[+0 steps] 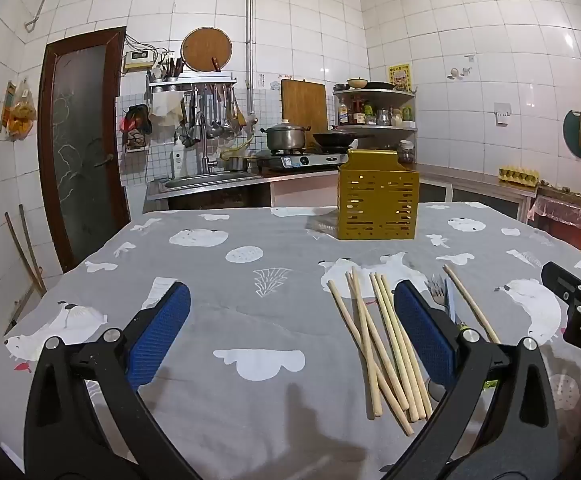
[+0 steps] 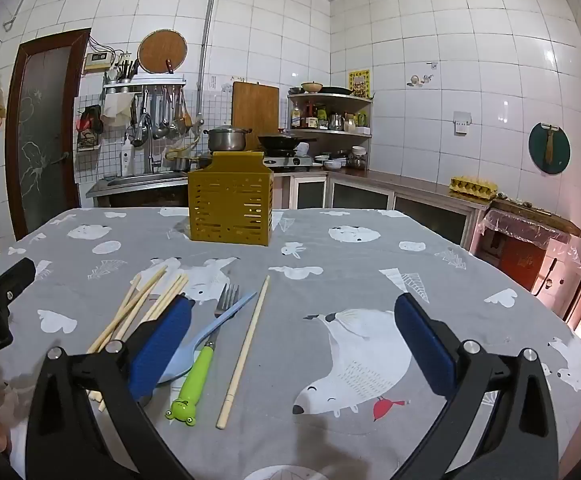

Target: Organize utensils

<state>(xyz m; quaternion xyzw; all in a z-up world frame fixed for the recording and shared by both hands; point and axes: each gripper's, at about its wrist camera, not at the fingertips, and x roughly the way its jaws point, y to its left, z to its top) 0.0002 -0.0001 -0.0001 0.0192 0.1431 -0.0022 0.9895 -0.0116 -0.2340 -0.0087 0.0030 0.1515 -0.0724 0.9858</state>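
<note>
Both grippers hover above the counter (image 1: 250,240), which is draped in a soft grey cloth printed with white polar bears, clouds and trees. The left gripper (image 1: 290,332) stands wide open, its ribbed blue pads (image 1: 162,328) on glossy black plastic arms with nothing between them but cloth. The right gripper (image 2: 294,336) is just as wide open and holds nothing. In its view, low and left of centre, lie a metal fork (image 2: 220,312) with a bright green handle ending in a small frog face, a pale blue plastic spoon (image 2: 206,336) crossing over it, and 1 slim wooden chopstick (image 2: 246,344) alone just to their right. A loose bundle of round, pale wooden chopsticks (image 1: 378,332) sprawls at the lower right of the left view, partly behind the right-hand pad. The utensil holder (image 2: 229,208), a boxy mustard-yellow caddy with slotted walls, stands upright toward the far edge of the counter, at the upper middle of both views, well apart from the utensils. Glossy white tiles cover the walls behind.
</note>
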